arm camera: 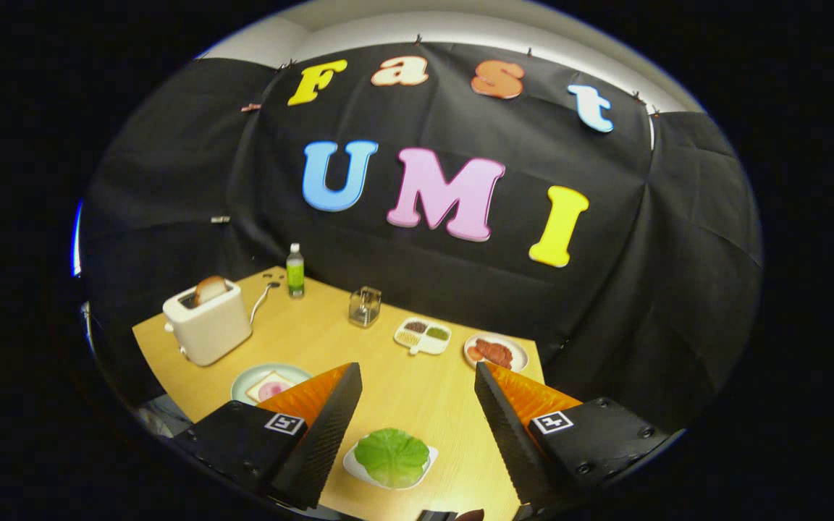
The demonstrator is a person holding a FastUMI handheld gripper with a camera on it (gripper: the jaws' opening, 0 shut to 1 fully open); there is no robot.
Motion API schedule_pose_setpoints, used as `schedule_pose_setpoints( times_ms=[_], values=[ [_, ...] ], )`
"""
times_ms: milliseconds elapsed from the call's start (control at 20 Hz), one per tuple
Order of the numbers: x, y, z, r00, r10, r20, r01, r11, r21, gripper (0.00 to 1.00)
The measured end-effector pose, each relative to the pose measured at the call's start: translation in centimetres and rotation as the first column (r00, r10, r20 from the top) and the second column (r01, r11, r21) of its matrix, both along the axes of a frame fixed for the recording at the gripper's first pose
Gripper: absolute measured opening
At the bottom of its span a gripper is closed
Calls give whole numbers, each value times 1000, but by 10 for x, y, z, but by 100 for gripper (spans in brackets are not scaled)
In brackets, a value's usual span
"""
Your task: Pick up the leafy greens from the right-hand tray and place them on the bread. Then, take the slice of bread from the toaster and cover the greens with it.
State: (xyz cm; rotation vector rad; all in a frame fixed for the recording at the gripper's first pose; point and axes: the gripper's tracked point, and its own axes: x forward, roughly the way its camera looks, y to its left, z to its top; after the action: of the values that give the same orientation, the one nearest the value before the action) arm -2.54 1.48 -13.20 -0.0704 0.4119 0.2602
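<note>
A green leaf of leafy greens (pixel 392 455) lies on a small white tray (pixel 351 465) between my fingers, low and near the table's front edge. My gripper (pixel 417 420) stands open above it, fingers wide apart, holding nothing. Left of my left finger sits a pale plate (pixel 243 382) with a slice of bread (pixel 269 387) topped by a pink round piece; the finger partly hides that plate. Farther left stands a white toaster (pixel 208 323) with a slice of bread (pixel 211 289) sticking up from its slot.
On the wooden table (pixel 402 387) beyond my fingers are a divided white dish (pixel 423 336) of small foods, a plate of reddish meat slices (pixel 495 352), a clear glass jar (pixel 365 306) and a green bottle (pixel 295 270). Black cloth walls close the back and right.
</note>
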Motion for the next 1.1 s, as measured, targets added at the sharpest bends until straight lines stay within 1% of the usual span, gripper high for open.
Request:
schedule_pose_setpoints(
  times_ms=[150, 250, 300, 350, 400, 500, 550, 600, 700, 750, 900, 1100],
  values=[
    [-14, 6, -61, 988, 46, -150, -47, 999, -7, 96],
    [-21, 12, -97, 968, 69, -240, -70, 998, 7, 92],
    [-24, 16, -115, 956, 78, -283, -78, 997, 12, 86],
    [-26, 18, -134, 942, 84, -324, -84, 996, 15, 84],
    [-28, 19, -150, 927, 86, -365, -87, 996, 13, 79],
    [-31, 17, -185, 893, 86, -441, -96, 995, 0, 74],
    [-33, 17, -202, 874, 88, -479, -101, 995, -3, 74],
    [-36, 17, -218, 855, 85, -512, -100, 995, -3, 73],
    [-35, 18, -242, 826, 77, -558, -88, 996, 8, 61],
    [-33, 19, -252, 817, 72, -572, -81, 997, 10, 60],
    [-27, 15, -277, 795, 64, -604, -96, 995, -21, 60],
    [-30, 12, -293, 765, 70, -641, -118, 992, -33, 59]
  ],
)
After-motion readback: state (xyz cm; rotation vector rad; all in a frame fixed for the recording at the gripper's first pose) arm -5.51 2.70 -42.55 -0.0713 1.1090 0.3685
